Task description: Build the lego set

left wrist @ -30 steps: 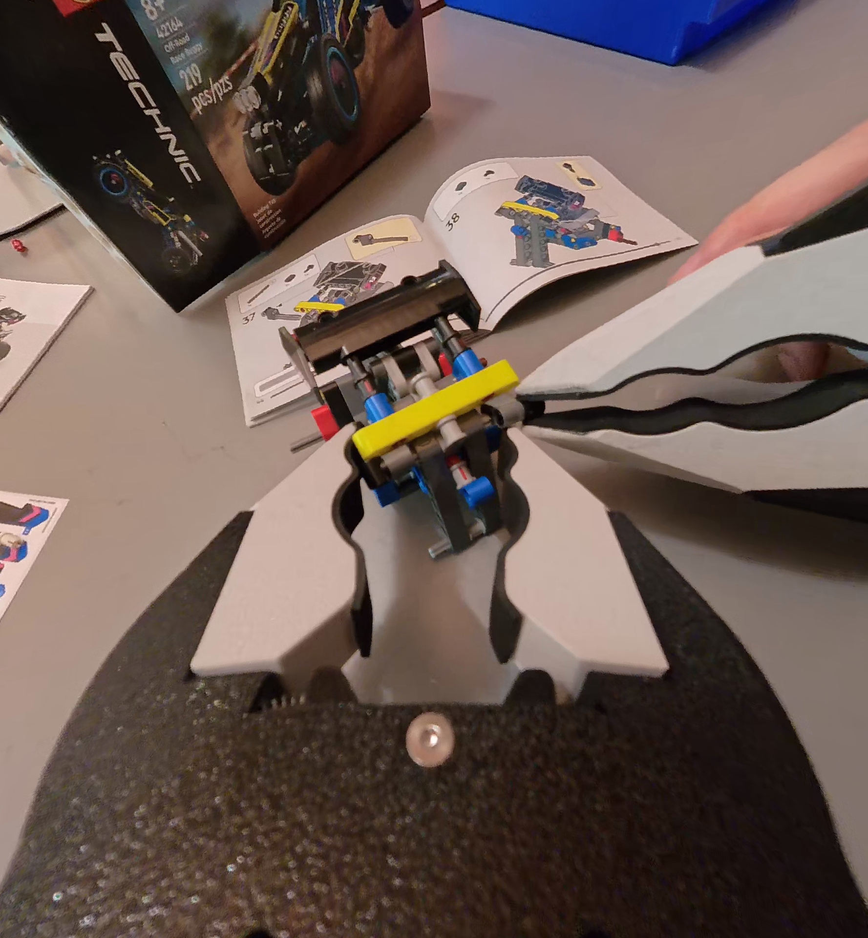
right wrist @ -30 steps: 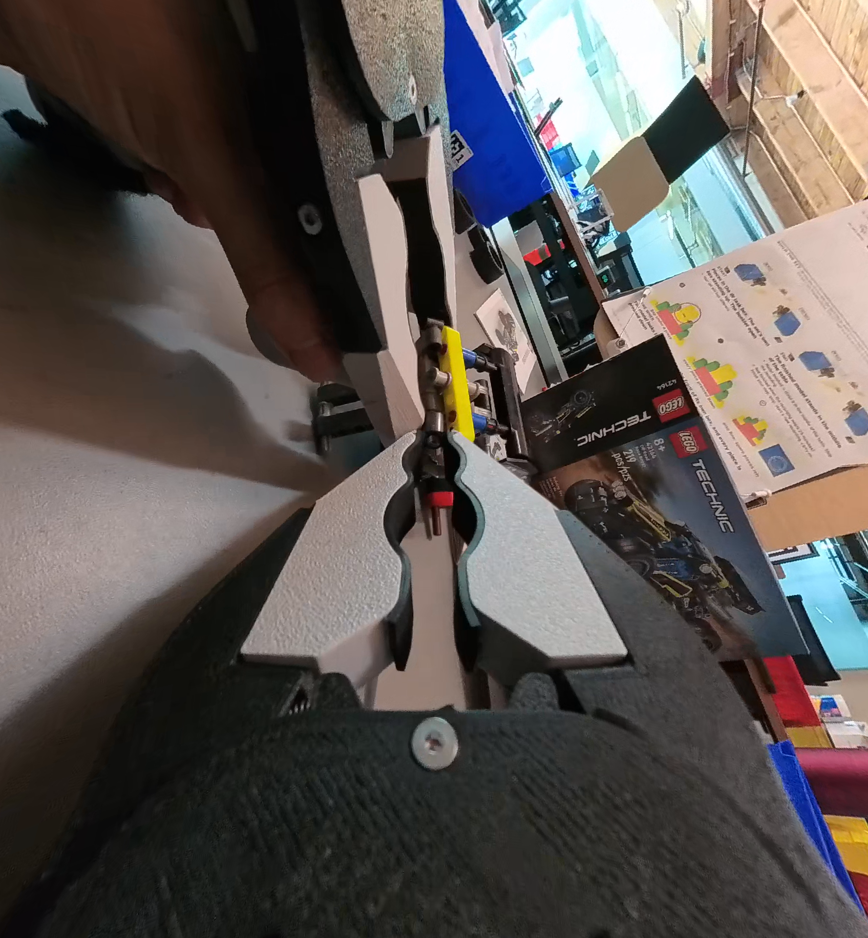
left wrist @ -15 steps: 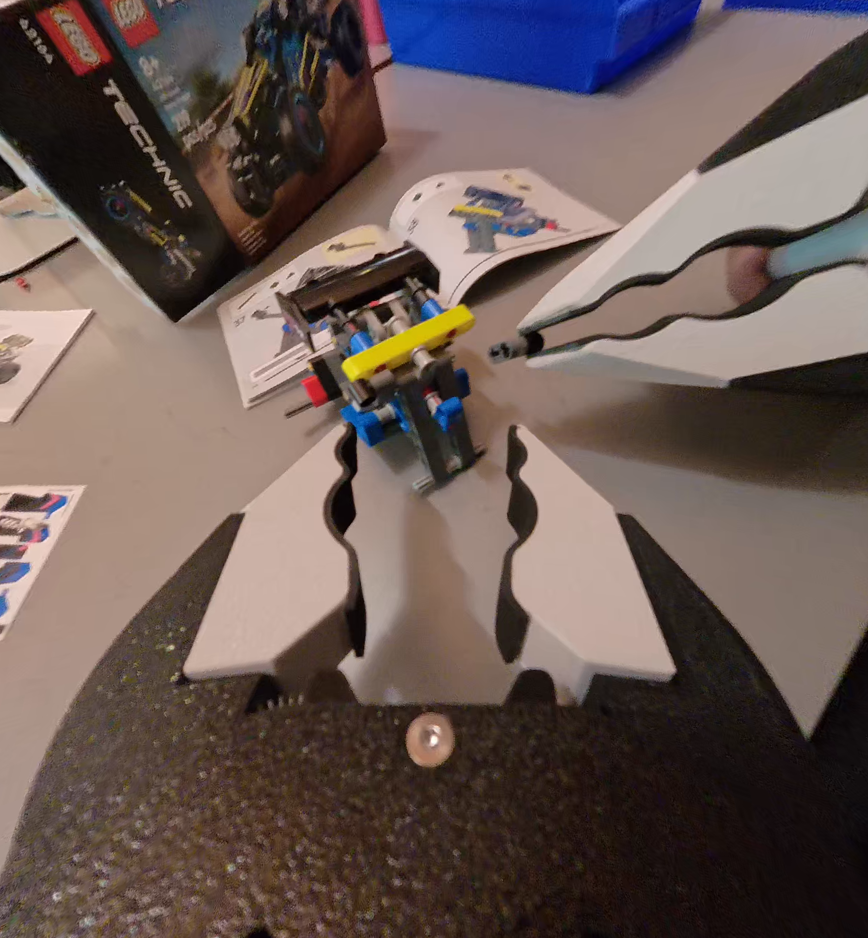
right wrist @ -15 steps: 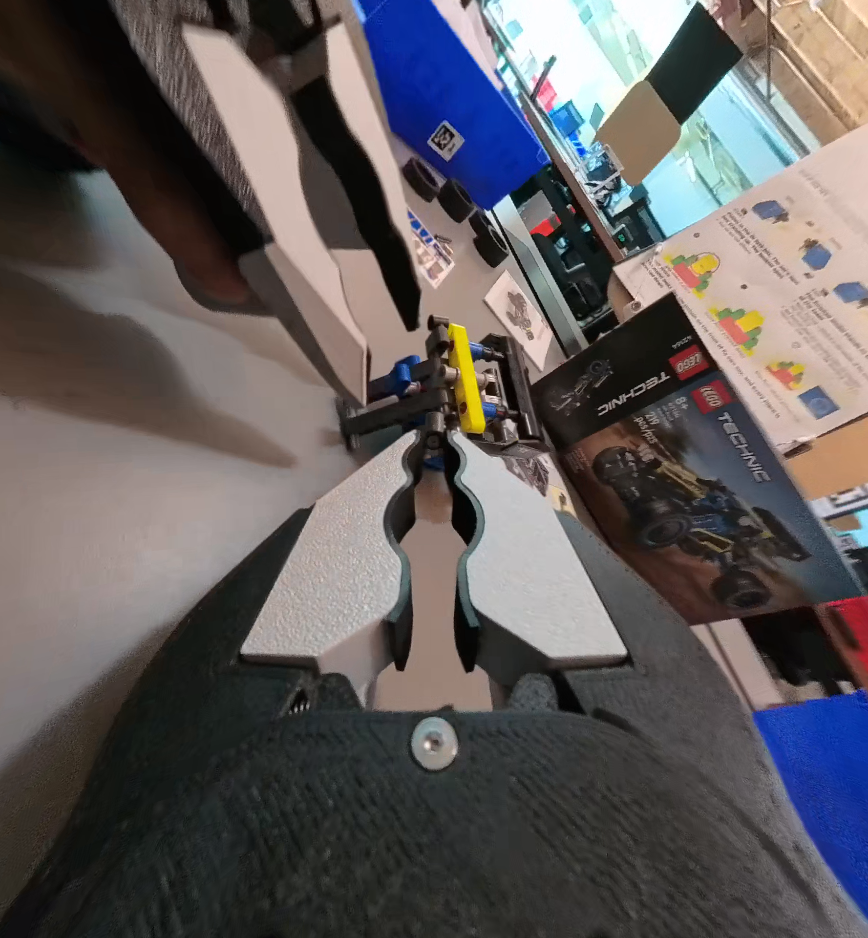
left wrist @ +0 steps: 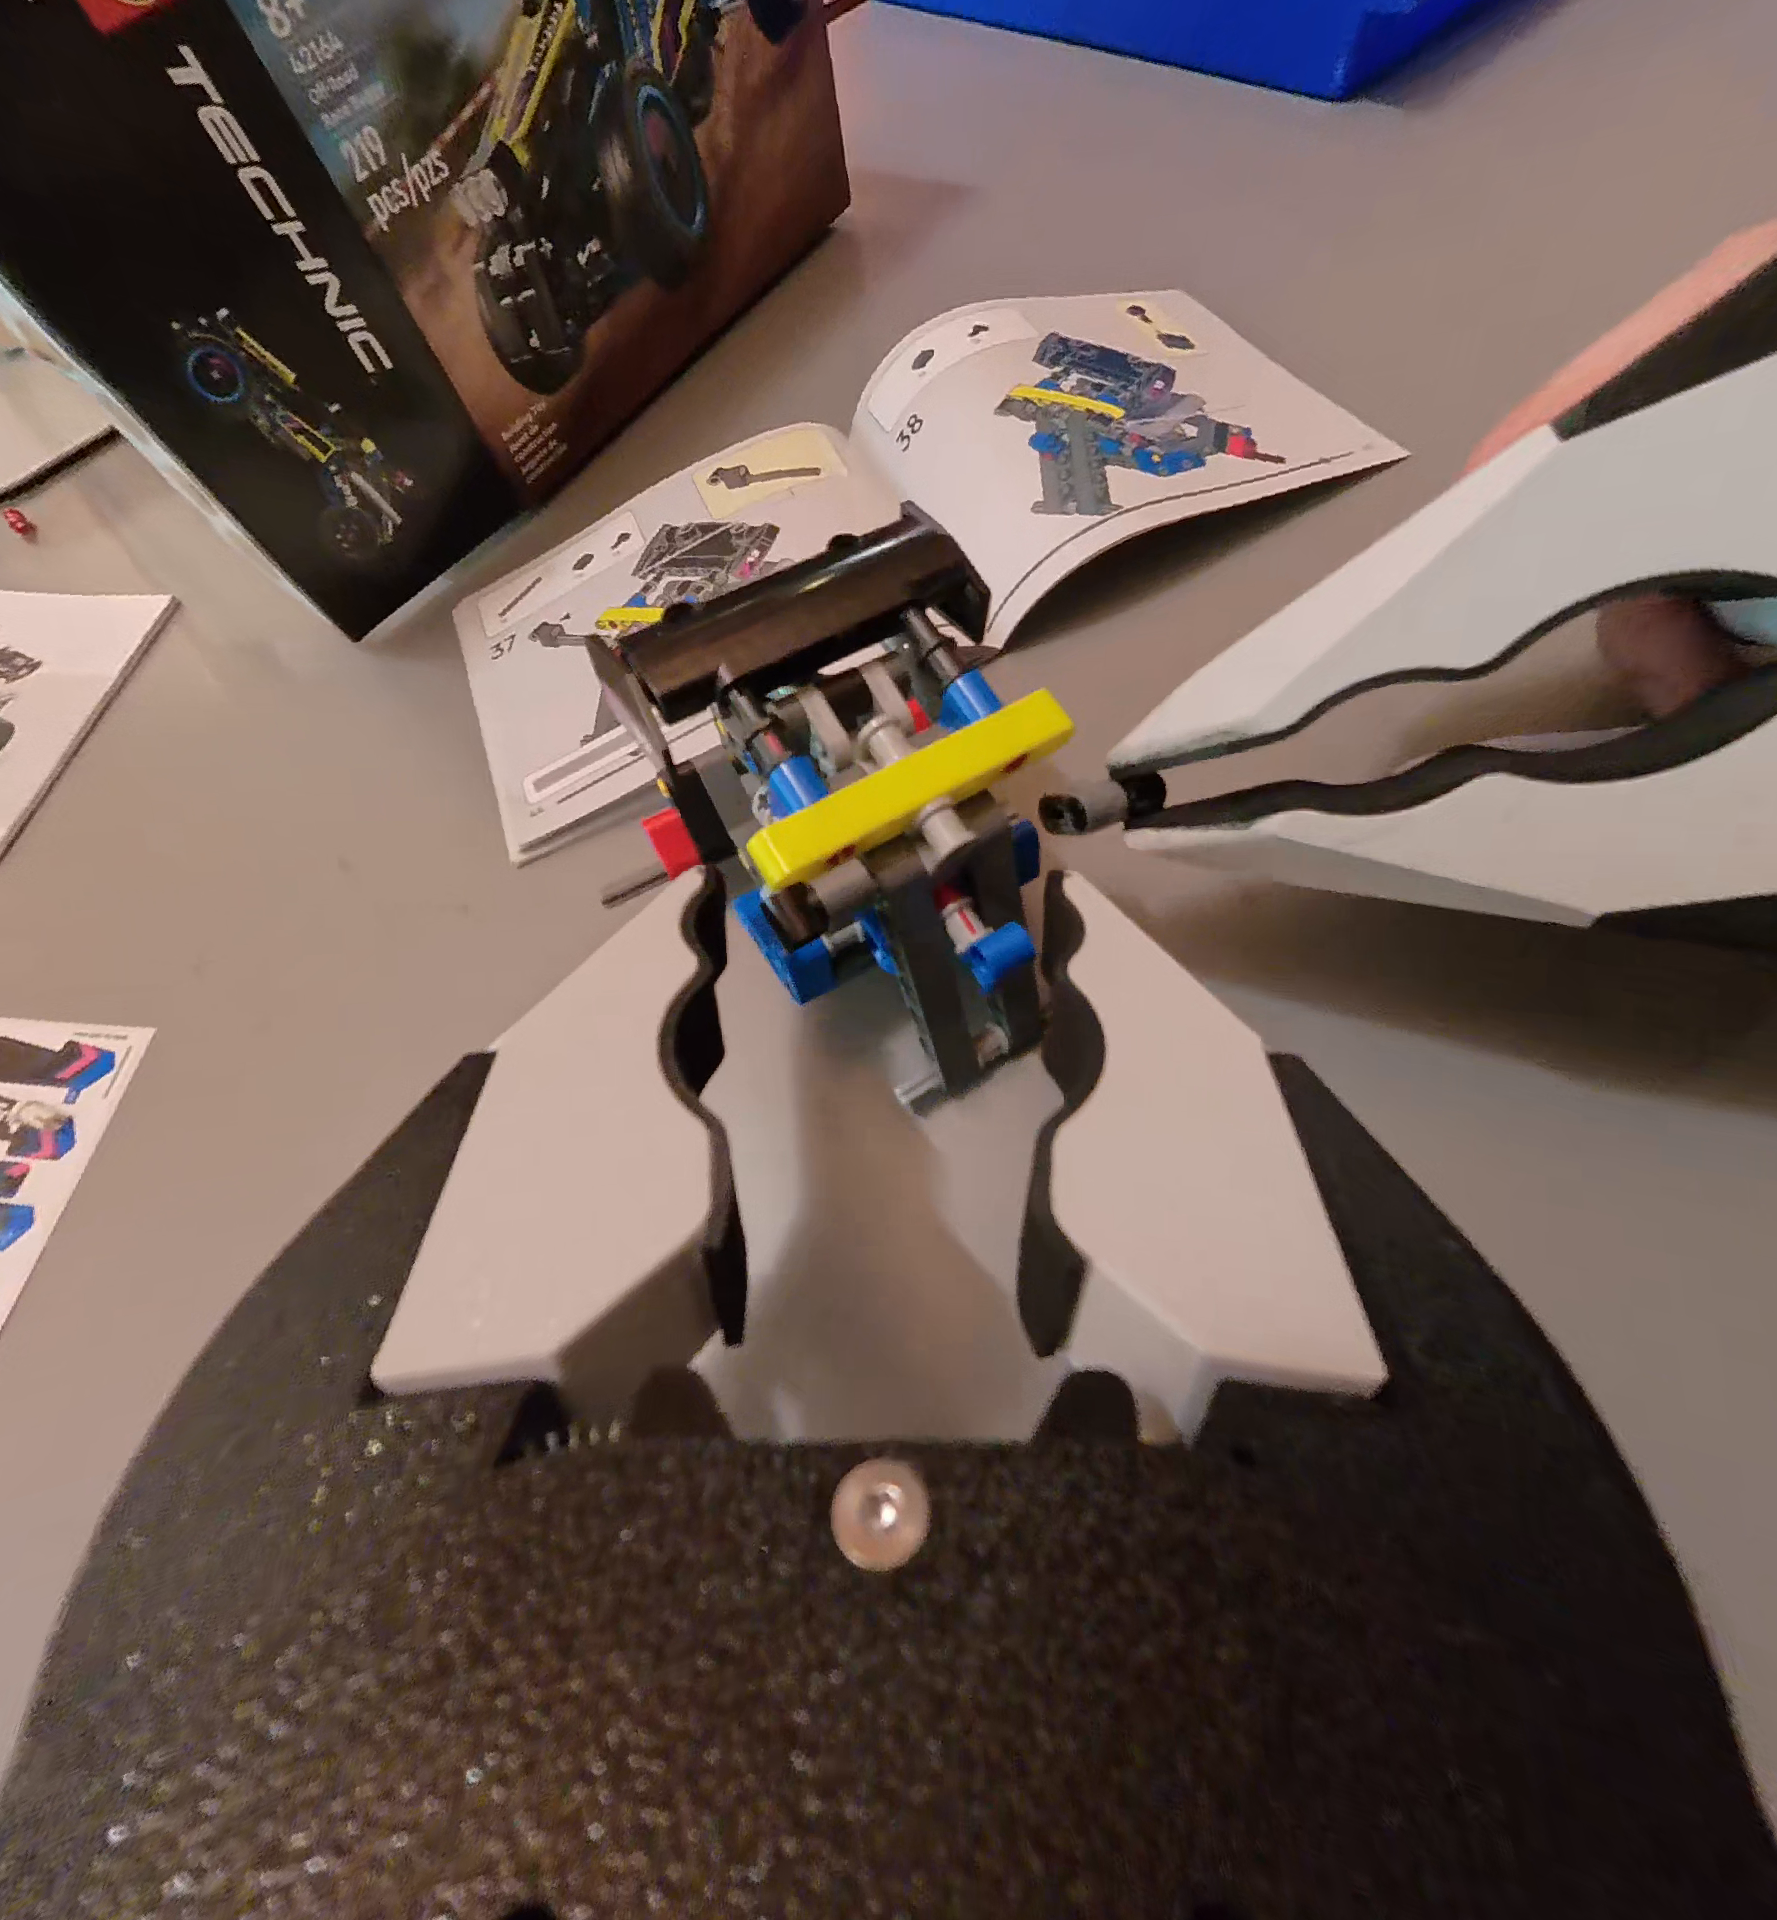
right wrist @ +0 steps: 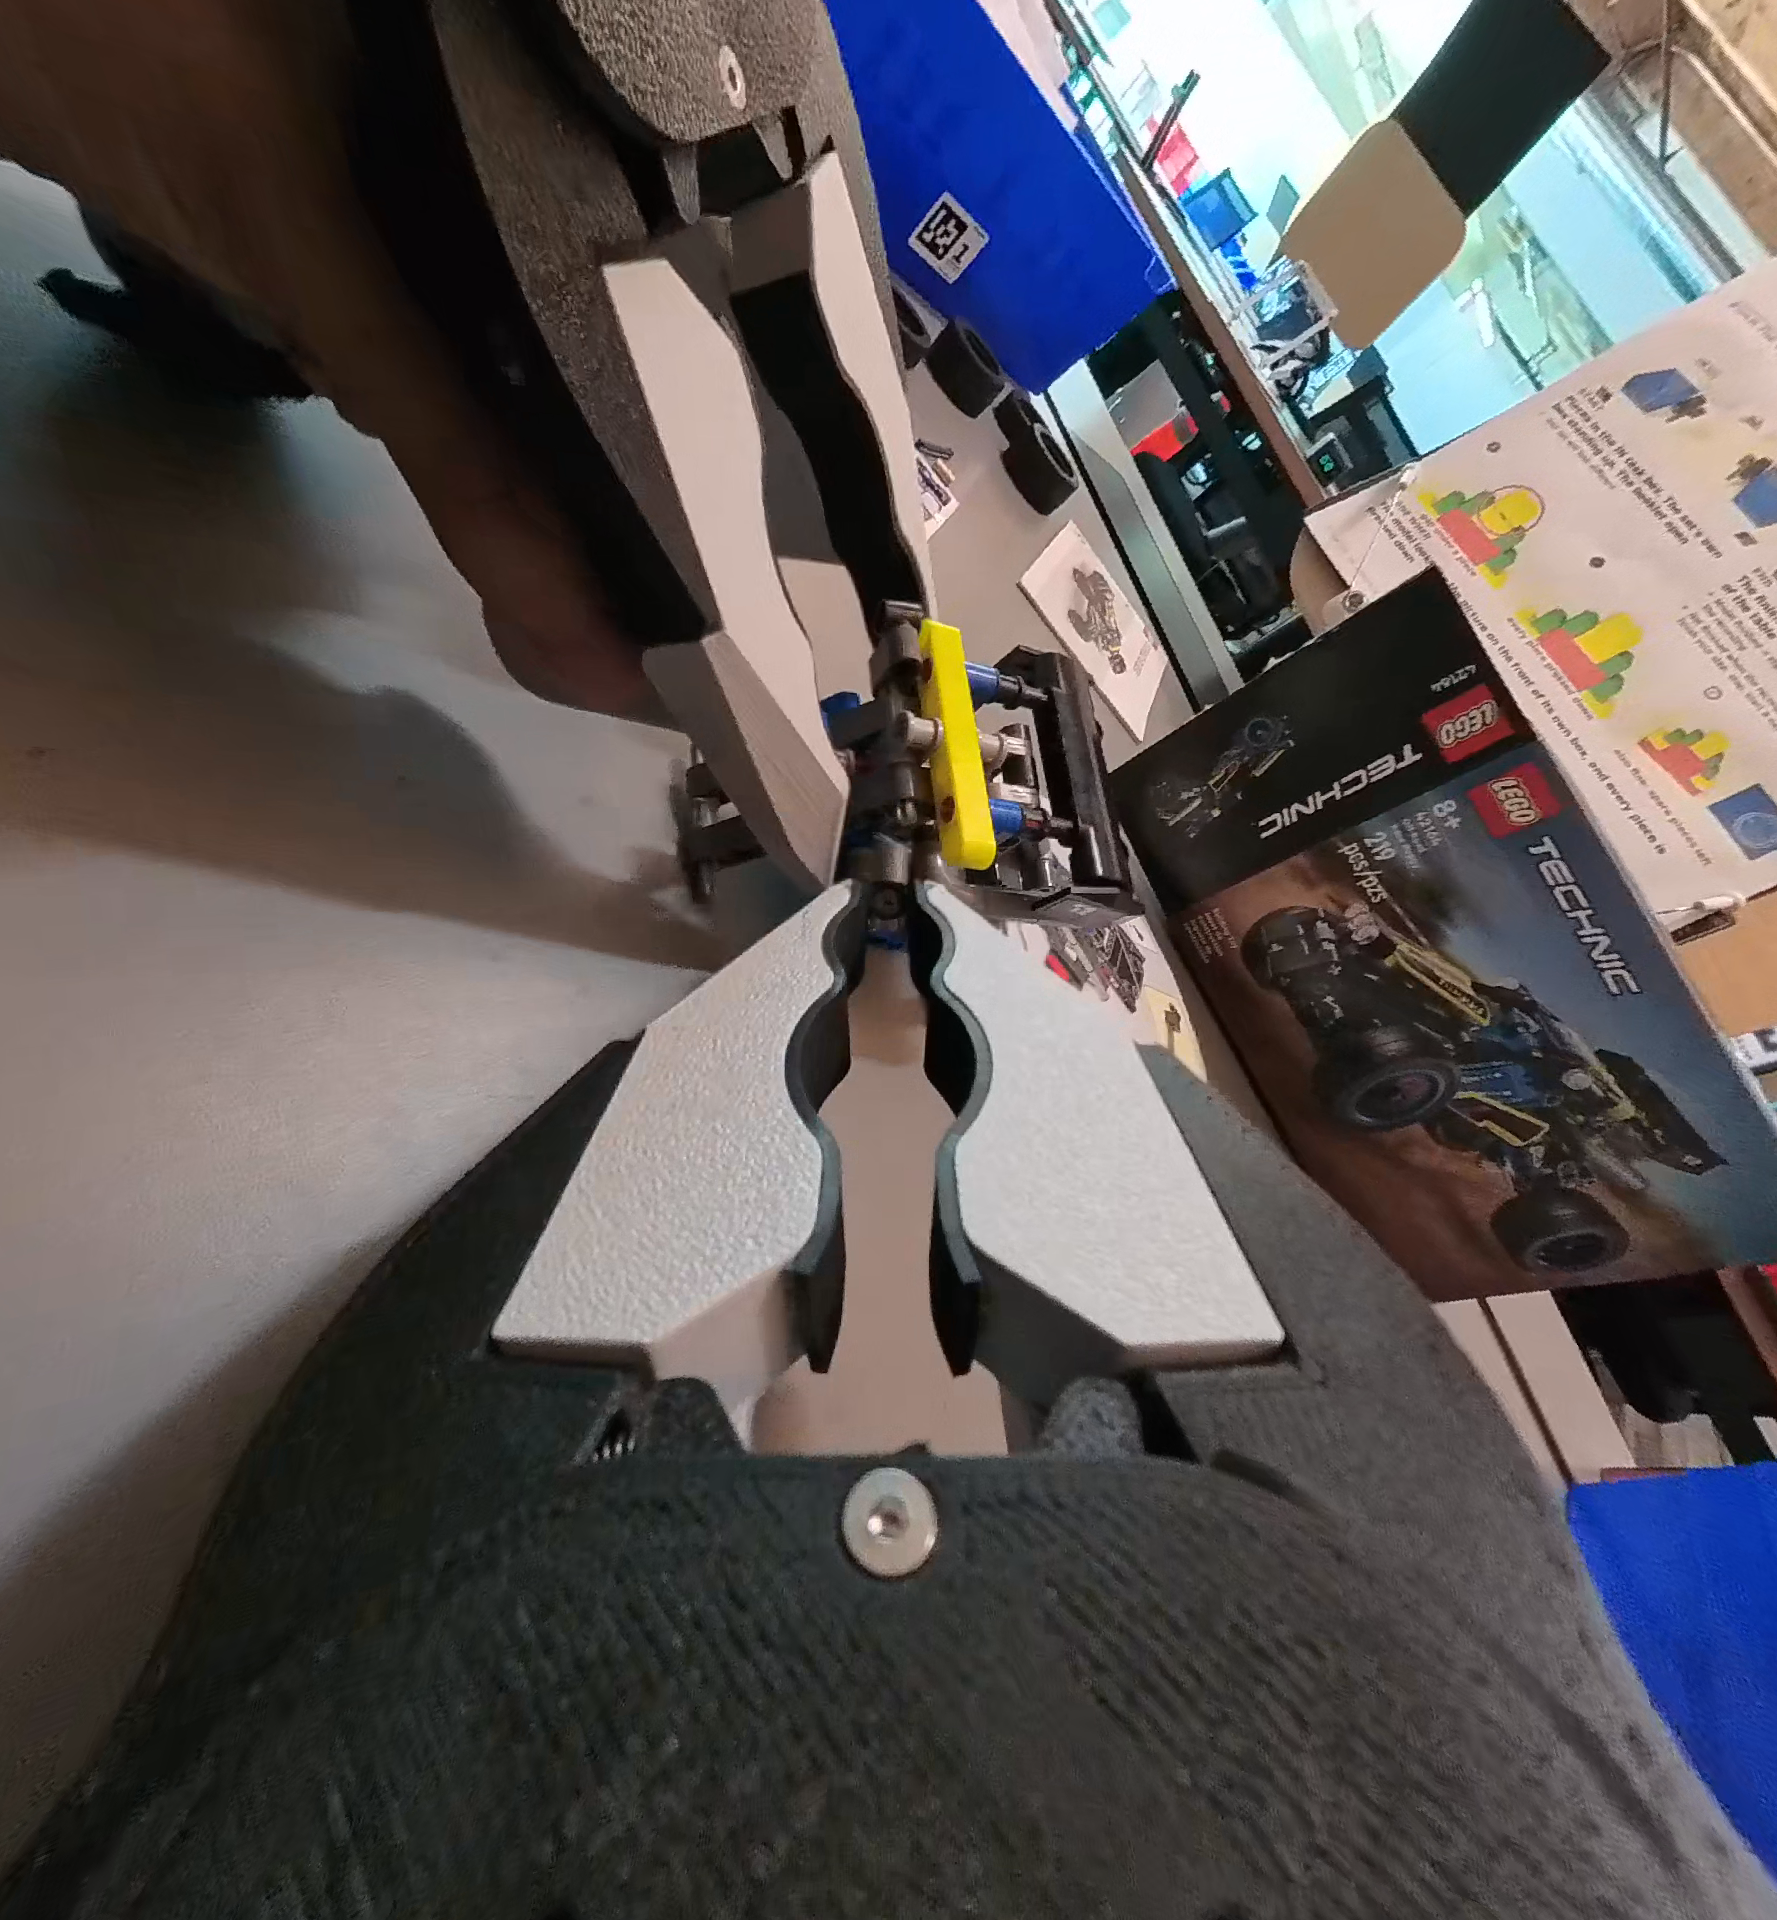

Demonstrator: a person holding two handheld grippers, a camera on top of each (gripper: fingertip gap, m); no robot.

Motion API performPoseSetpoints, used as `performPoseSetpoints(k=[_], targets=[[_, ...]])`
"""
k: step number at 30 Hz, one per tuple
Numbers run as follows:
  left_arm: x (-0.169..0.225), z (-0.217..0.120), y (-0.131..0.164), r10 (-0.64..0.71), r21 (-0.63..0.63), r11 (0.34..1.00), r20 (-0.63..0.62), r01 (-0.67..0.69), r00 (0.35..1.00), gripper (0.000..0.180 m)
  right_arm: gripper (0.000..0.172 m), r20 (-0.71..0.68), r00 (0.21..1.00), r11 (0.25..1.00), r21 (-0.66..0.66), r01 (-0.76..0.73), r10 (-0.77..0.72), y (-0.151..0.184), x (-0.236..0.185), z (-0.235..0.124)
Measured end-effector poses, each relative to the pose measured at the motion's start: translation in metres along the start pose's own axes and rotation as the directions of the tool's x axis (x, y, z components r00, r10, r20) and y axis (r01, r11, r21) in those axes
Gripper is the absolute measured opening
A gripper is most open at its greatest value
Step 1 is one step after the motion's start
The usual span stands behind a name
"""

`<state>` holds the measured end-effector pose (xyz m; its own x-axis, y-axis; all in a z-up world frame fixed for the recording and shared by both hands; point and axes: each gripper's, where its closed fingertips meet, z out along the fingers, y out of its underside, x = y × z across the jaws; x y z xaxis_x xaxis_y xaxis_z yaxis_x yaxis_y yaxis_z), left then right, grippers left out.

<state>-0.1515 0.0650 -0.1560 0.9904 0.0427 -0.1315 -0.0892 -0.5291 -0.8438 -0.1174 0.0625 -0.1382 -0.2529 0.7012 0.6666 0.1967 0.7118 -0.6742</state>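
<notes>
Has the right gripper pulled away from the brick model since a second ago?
Yes. In the left wrist view the right gripper, shut on a small grey pin, now sits just clear of the yellow beam; earlier the pin met the beam's end.

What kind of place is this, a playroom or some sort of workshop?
Probably a workshop or lab bench set up for toy-brick building. A grey table holds a half-built brick model, an open instruction booklet and the kit's box; blue bins and shelving stand behind.
</notes>
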Motion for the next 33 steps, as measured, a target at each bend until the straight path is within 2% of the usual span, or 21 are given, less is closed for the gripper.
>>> performPoseSetpoints(k=[3,8,10,16,20,28,33], targets=[[0.0,0.0,-0.004,0.028,0.022,0.999,-0.003,-0.028,1.0,0.057,0.004,-0.002,0.998,0.998,0.006,-0.057,0.057,-0.002,0.004,0.0],[-0.001,-0.001,-0.007,0.087,0.047,0.995,0.013,-0.087,0.996,0.057,0.003,0.068,0.955,0.956,0.033,-0.291,0.289,-0.01,0.007,-0.001],[-0.001,0.0,-0.006,0.1,0.043,0.994,0.022,-0.101,0.995,0.058,0.004,0.083,0.937,0.938,0.053,-0.343,0.338,-0.014,0.009,-0.002],[-0.004,0.003,-0.003,0.128,0.004,0.992,0.068,-0.128,0.989,0.058,0.004,0.074,0.948,0.95,0.02,-0.311,0.309,-0.008,0.007,0.001],[-0.005,0.004,-0.002,0.111,-0.006,0.994,0.069,-0.111,0.991,0.049,0.004,0.067,0.949,0.95,0.023,-0.311,0.308,-0.008,0.007,0.001],[-0.006,0.002,-0.002,0.054,0.012,0.998,0.005,-0.054,0.999,0.045,0.004,0.045,0.952,0.952,0.034,-0.305,0.303,-0.009,0.008,0.001],[-0.01,-0.001,-0.003,0.038,0.043,0.998,-0.033,-0.037,0.999,0.052,0.004,0.073,0.924,0.924,0.052,-0.378,0.374,-0.018,0.007,0.005]])
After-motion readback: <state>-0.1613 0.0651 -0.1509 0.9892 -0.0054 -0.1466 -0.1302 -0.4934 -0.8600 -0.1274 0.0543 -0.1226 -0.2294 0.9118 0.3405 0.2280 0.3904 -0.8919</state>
